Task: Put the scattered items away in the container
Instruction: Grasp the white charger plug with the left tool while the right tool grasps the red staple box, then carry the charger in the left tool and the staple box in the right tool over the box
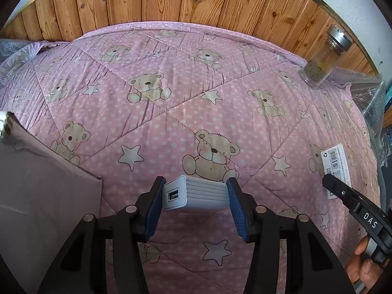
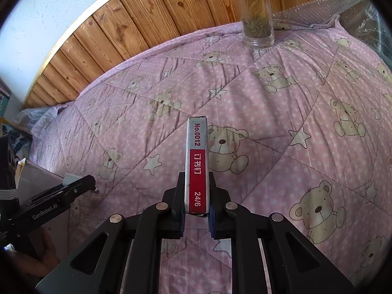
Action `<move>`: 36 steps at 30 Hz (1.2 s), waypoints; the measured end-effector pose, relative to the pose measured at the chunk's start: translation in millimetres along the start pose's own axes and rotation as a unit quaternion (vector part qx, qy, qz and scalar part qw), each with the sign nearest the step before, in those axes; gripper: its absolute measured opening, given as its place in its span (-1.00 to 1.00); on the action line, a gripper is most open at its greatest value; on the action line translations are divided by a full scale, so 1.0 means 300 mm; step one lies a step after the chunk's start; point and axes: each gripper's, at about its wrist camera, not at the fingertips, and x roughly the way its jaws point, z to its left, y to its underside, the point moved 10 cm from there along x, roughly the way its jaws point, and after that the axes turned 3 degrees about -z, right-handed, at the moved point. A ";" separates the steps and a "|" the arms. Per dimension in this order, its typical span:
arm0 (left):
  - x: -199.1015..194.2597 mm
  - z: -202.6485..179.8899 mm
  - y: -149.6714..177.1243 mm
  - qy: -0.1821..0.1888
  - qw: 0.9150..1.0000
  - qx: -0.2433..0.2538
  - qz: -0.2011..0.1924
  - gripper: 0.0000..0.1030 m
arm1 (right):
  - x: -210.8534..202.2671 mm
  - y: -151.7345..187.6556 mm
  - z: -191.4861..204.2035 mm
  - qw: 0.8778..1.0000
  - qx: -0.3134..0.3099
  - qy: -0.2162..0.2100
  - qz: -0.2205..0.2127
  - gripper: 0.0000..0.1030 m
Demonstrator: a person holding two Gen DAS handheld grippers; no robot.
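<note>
My left gripper (image 1: 196, 188) is shut on a small white ribbed USB adapter (image 1: 198, 194), held just above the pink teddy-bear quilt (image 1: 171, 98). An open cardboard box (image 1: 44, 196) stands close to its left. My right gripper (image 2: 196, 183) is shut on a red and silver staple box (image 2: 196, 161) marked "No.0012 24/6", which sticks forward on its edge above the quilt (image 2: 269, 122). In the left wrist view the right gripper (image 1: 329, 180) shows at the far right with the staple box (image 1: 334, 161). The right wrist view shows the left gripper (image 2: 90, 181), the adapter (image 2: 71, 178) and the box (image 2: 34, 178) at its left.
A glass bottle (image 1: 323, 58) (image 2: 256, 12) with dark leaves at its bottom stands upright at the quilt's far right corner. A wooden plank wall (image 1: 171, 0) runs behind the quilt. Bubble wrap (image 1: 367, 93) lies along the right edge. A hand (image 1: 362, 267) holds the right gripper.
</note>
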 end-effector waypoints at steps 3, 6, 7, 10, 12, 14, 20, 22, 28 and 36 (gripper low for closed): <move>-0.034 -0.015 0.004 0.009 1.000 -0.002 -0.004 0.00 | -0.023 0.017 0.017 1.000 -0.001 -0.004 -0.002 -0.71; -0.072 -0.021 0.019 0.019 1.000 -0.007 -0.005 0.00 | -0.048 0.040 0.042 1.000 -0.005 -0.010 -0.003 -0.71; -0.084 -0.021 0.026 0.021 1.000 -0.009 -0.005 0.00 | -0.056 0.050 0.050 1.000 -0.008 -0.011 -0.002 -0.71; -0.119 -0.020 0.052 0.030 0.999 -0.015 -0.003 0.00 | -0.078 0.082 0.071 1.000 -0.013 -0.013 0.001 -0.71; -0.145 -0.020 0.069 0.034 0.999 -0.019 -0.003 0.00 | -0.096 0.102 0.082 1.000 -0.015 -0.015 0.002 -0.71; -0.176 -0.023 0.084 0.040 0.999 -0.019 -0.006 0.00 | -0.118 0.124 0.095 1.000 -0.016 -0.018 0.003 -0.71; -0.299 -0.061 0.130 0.059 0.998 -0.013 -0.017 0.00 | -0.199 0.182 0.150 0.999 -0.028 -0.024 0.002 -0.71; -0.339 -0.074 0.153 0.063 0.998 -0.006 -0.020 0.00 | -0.226 0.204 0.175 0.999 -0.035 -0.026 0.002 -0.71; -0.455 -0.091 0.238 0.073 0.997 0.012 -0.029 0.00 | -0.292 0.288 0.255 0.998 -0.059 -0.030 0.007 -0.71; -0.582 -0.071 0.351 0.083 0.996 0.021 -0.037 0.00 | -0.382 0.385 0.341 0.996 -0.088 -0.031 0.007 -0.71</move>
